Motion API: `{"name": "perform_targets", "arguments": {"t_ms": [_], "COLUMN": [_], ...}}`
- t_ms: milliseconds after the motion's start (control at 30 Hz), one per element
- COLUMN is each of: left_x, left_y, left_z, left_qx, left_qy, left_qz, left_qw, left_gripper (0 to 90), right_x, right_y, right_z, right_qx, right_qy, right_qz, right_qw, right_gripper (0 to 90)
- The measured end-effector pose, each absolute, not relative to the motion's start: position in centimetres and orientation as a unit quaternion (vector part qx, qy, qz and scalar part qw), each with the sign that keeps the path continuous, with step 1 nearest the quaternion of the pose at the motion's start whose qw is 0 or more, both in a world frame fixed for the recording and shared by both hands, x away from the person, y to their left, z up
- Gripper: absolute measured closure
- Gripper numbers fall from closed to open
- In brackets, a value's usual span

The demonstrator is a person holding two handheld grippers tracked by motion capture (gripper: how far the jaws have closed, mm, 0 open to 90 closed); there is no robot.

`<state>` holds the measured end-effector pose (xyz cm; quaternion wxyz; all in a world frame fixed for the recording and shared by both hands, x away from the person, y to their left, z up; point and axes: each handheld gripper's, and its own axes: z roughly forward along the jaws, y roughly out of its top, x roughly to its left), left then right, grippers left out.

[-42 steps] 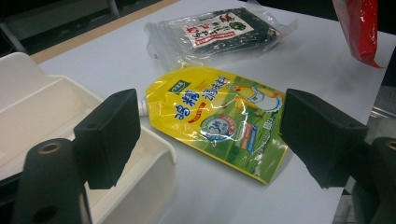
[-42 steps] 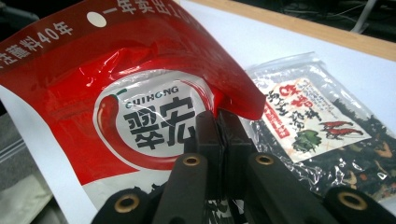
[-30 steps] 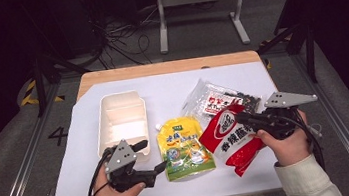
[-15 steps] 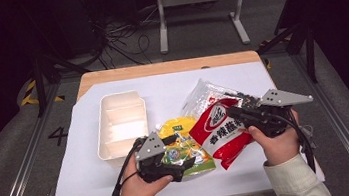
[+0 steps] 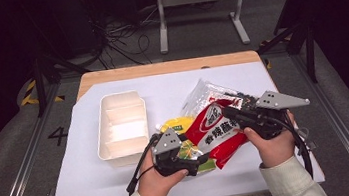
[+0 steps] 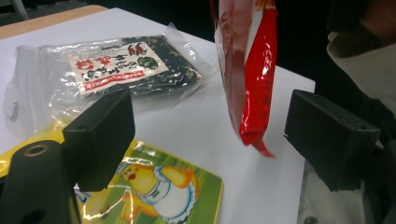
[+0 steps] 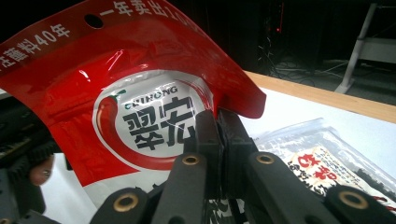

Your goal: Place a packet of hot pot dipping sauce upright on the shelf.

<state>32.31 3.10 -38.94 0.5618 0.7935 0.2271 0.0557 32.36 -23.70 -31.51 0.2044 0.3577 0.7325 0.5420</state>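
My right gripper (image 5: pixel 230 113) is shut on the edge of a red chilli-sauce pouch (image 5: pixel 215 132) and holds it tilted above the table. In the right gripper view the jaws (image 7: pixel 217 128) pinch the red pouch (image 7: pixel 140 102) at its side edge. My left gripper (image 5: pixel 196 159) stands open low over a yellow-green pouch (image 5: pixel 182 124) that lies flat. In the left gripper view the red pouch (image 6: pixel 252 70) hangs between and beyond the two open jaws of the left gripper (image 6: pixel 215 135), without touching them, above the yellow-green pouch (image 6: pixel 159 186).
A clear bag of dark dried contents (image 5: pixel 214 93) lies behind the pouches; it is the same clear bag (image 6: pixel 121 70) in the left gripper view. A white divided tray (image 5: pixel 120 127) sits at the left on the white sheet (image 5: pixel 88 189) that covers the wooden table (image 5: pixel 169 67).
My left gripper has moved right, over the yellow-green pouch and towards the red pouch. My right gripper has carried the red pouch up and to the left.
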Motion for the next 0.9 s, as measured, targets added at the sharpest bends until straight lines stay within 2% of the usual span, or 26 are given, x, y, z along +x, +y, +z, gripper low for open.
{"name": "perform_targets", "arguments": {"t_ms": [167, 233, 333, 367, 433, 500, 533, 600, 800, 900], "left_x": [32.6, 32.8, 32.8, 32.9, 32.9, 32.8, 32.8, 33.0, 32.9, 32.9], "left_y": [2.4, 2.4, 2.4, 2.5, 2.8, 3.2, 3.4, 3.8, 4.5, 5.2], "left_z": [-39.0, -39.0, -39.1, -39.1, -39.0, -38.7, -38.6, -38.2, -37.2, -36.3], "left_qx": [0.782, 0.779, 0.778, 0.780, 0.777, 0.782, 0.784, 0.784, 0.798, 0.807], "left_qy": [0.225, 0.218, 0.213, 0.205, 0.195, 0.191, 0.192, 0.196, 0.187, 0.183], "left_qz": [0.048, 0.043, 0.033, 0.032, 0.030, 0.038, 0.046, 0.038, 0.037, 0.035], "left_qw": [0.580, 0.586, 0.590, 0.591, 0.597, 0.592, 0.589, 0.587, 0.571, 0.560], "left_gripper": [23.5, 30.4, 46.6, 46.6, 68.5, 83.2, 87.0, 89.8, 90.0, 90.0], "right_x": [32.1, 32.0, 32.0, 32.1, 32.1, 32.2, 32.2, 32.1, 32.0, 32.0], "right_y": [-23.4, -23.4, -23.4, -23.4, -23.3, -23.1, -23.0, -22.9, -22.8, -23.0], "right_z": [-31.6, -31.7, -31.7, -31.8, -32.0, -32.1, -32.2, -32.2, -32.2, -32.1], "right_qx": [0.354, 0.353, 0.353, 0.353, 0.351, 0.350, 0.349, 0.344, 0.331, 0.324], "right_qy": [0.725, 0.722, 0.720, 0.720, 0.719, 0.721, 0.722, 0.720, 0.720, 0.717], "right_qz": [0.555, 0.559, 0.561, 0.562, 0.567, 0.567, 0.568, 0.574, 0.583, 0.588], "right_qw": [0.203, 0.204, 0.204, 0.202, 0.193, 0.188, 0.187, 0.184, 0.183, 0.187], "right_gripper": [87.2, 87.2, 87.2, 87.1, 87.0, 86.9, 86.8, 86.7, 84.5, 79.4]}}
